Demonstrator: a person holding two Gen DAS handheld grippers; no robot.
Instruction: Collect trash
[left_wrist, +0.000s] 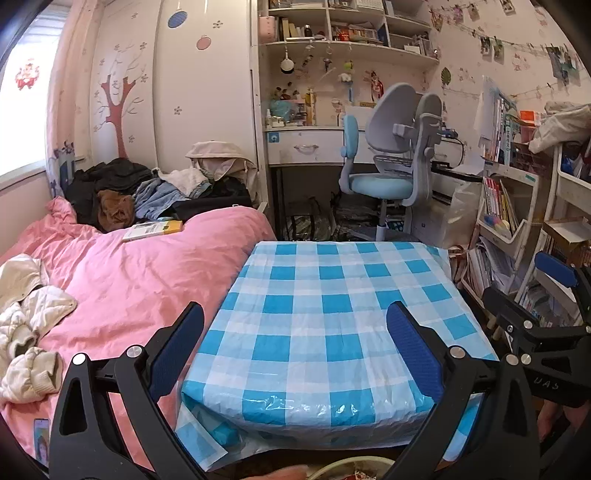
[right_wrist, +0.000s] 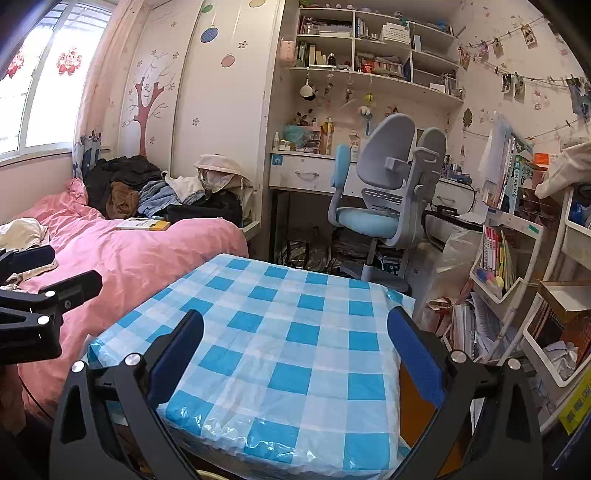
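Your left gripper (left_wrist: 295, 347) is spread wide with nothing between its blue pads (left_wrist: 177, 350), held low in the frame over the near edge of the table (left_wrist: 332, 295), which wears a blue-and-white checked plastic cover. Your right gripper (right_wrist: 295, 350) is just as wide apart and empty, over the same cover from further right; in the left view it shows at the right edge of the frame, beside the table.

At the very bottom of the left view, under the table's near edge, a pale bowl (left_wrist: 351, 469) peeks in with crumpled wrappers (left_wrist: 364, 474) in it, the only trash you can make out; a fingertip shows just left of it.

Left of the table lies the bed (left_wrist: 147, 280) with its pink duvet, a book (left_wrist: 151, 229) on it and clothes (left_wrist: 147, 188) heaped at the far end. Beyond the table stands a grey-and-blue chair (left_wrist: 391, 162) at the desk (left_wrist: 306, 144), and shelves (left_wrist: 509, 206) crowd the right side.
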